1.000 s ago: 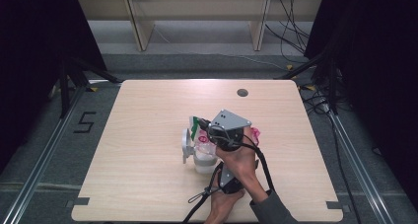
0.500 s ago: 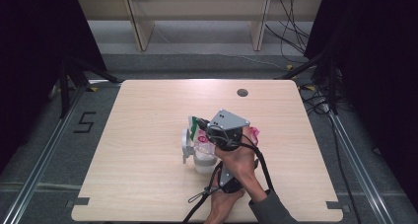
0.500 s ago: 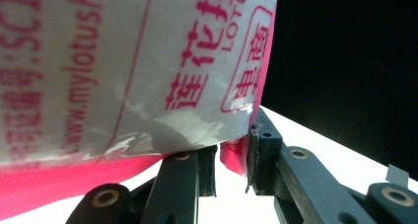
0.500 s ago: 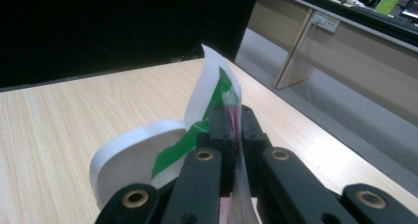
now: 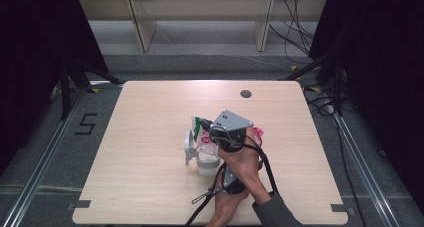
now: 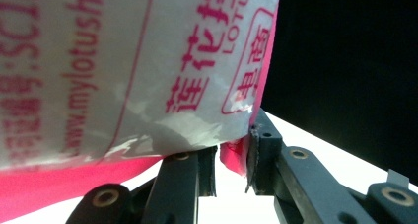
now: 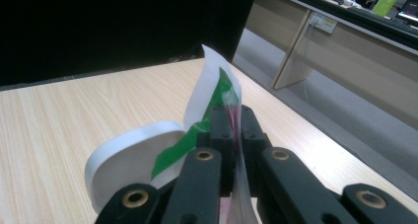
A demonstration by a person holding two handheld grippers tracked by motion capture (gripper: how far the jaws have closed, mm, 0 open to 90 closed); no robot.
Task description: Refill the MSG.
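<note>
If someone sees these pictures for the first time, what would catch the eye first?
Probably the white plastic bag with pink print, which hangs close before the camera in the left gripper view, its pink edge between the jaws of the left gripper. In the right gripper view, the right gripper is shut on a thin fold of the bag, beside a white cup on the wooden table.

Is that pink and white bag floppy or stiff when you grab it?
Probably floppy: the bag creases and bulges near the left gripper. It looks thin, since the right gripper pinches its edge flat. The shiny film might be slippery.
</note>
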